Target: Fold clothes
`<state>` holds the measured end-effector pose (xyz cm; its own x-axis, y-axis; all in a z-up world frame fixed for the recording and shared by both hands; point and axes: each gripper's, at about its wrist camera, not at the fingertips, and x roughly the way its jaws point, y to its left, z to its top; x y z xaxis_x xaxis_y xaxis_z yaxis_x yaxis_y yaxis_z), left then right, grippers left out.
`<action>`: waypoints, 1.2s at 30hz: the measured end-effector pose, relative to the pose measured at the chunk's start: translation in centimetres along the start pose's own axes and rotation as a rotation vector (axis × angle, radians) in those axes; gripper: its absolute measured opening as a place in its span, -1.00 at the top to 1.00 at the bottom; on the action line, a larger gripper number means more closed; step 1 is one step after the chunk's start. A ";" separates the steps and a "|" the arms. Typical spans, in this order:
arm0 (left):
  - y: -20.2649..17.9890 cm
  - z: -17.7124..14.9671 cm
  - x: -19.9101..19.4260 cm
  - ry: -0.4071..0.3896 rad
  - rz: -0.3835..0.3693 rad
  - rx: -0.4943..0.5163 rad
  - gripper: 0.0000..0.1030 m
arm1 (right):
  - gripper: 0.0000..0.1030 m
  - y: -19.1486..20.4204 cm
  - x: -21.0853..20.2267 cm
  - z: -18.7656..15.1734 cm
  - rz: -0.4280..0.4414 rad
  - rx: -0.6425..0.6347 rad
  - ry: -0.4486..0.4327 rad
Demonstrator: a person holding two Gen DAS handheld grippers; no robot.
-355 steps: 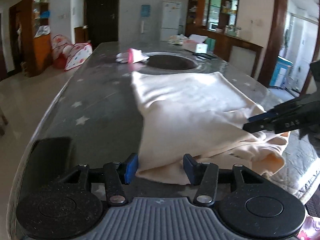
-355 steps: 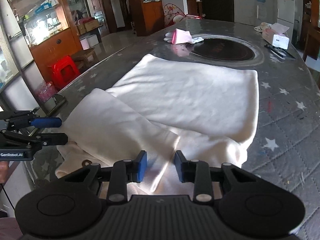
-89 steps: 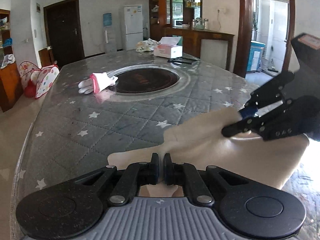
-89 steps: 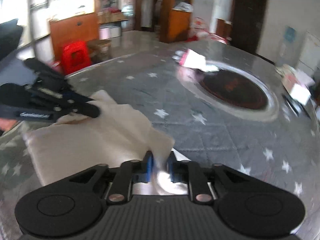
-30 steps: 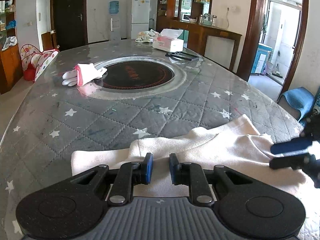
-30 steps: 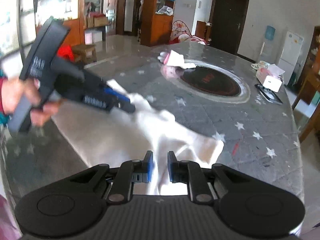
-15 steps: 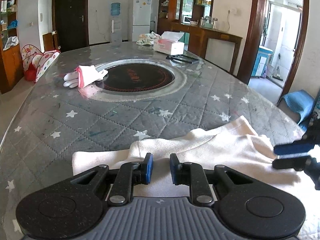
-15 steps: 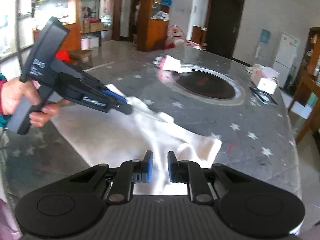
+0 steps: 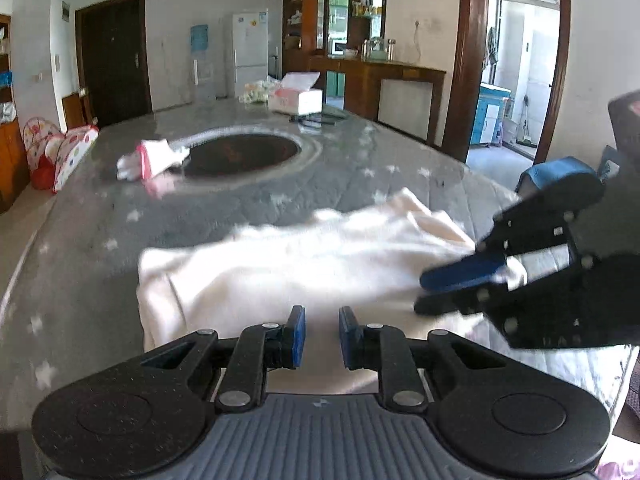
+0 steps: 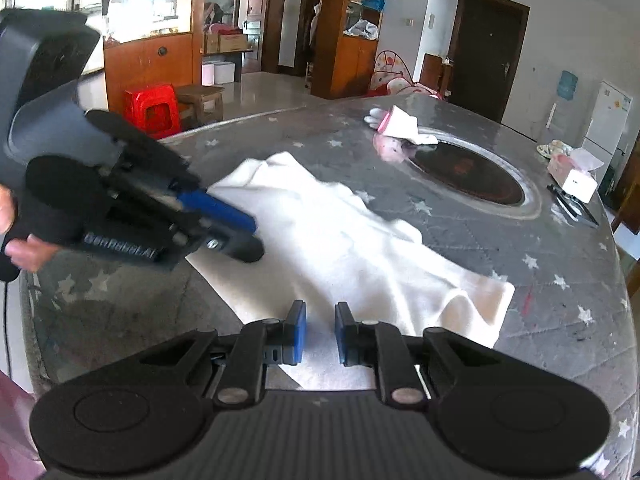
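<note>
A cream-white garment (image 9: 304, 268) lies folded and rumpled on the grey star-quilted table (image 9: 100, 224); it also shows in the right wrist view (image 10: 344, 248). My left gripper (image 9: 322, 338) hovers over the garment's near edge, jaws slightly apart and empty. My right gripper (image 10: 318, 336) is over the garment's other near edge, jaws slightly apart and empty. The right gripper also shows at the right of the left wrist view (image 9: 440, 292), and the left gripper at the left of the right wrist view (image 10: 244, 236).
A pink-and-white glove (image 9: 150, 158) lies by the round dark inset (image 9: 244, 154) in the table's middle. A tissue box (image 9: 294, 98) and a dark tool (image 10: 572, 204) sit at the far end. The table's edge runs close below both grippers.
Both grippers have opened a little wider and pulled back from the garment. The left wrist view has dropped lower and now blurs. The garment stays on the table.
</note>
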<state>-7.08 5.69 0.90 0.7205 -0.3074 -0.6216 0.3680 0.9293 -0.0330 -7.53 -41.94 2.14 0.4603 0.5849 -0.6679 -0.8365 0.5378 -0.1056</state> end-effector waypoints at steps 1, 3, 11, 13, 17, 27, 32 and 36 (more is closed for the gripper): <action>0.1 -0.3 0.0 -0.007 -0.002 -0.010 0.60 | 0.73 0.0 0.1 -0.1 -0.001 0.000 0.003; 0.3 -0.2 -0.4 -0.019 -0.005 -0.025 0.60 | 0.73 0.2 0.0 -0.1 -0.007 -0.010 0.005; 2.3 -0.7 -2.2 -0.044 0.033 -0.094 0.60 | 0.73 1.3 -0.4 1.6 0.028 -0.031 -0.032; 3.2 -1.3 -2.2 -0.030 0.045 -0.125 0.57 | 0.73 1.7 0.6 1.6 0.041 -0.037 -0.013; 4.6 -1.2 -2.5 -0.031 0.024 -0.188 0.57 | 0.73 1.6 1.0 1.6 0.052 -0.025 -0.001; 7.1 1.8 0.6 -0.030 0.077 -0.206 0.58 | 0.73 -1.7 2.4 2.6 -0.001 0.059 0.010; 7.9 2.3 1.9 0.002 0.099 -0.206 0.60 | 0.72 -2.7 2.8 2.1 0.002 0.083 0.037; 7.6 3.5 1.9 -0.019 0.083 -0.199 0.60 | 0.72 -3.4 2.8 3.3 -0.011 0.090 0.023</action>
<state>-0.87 11.49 2.18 0.7549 -0.2306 -0.6140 0.1852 0.9730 -0.1377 -2.38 -40.16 3.03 0.4617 0.5652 -0.6837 -0.8009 0.5969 -0.0475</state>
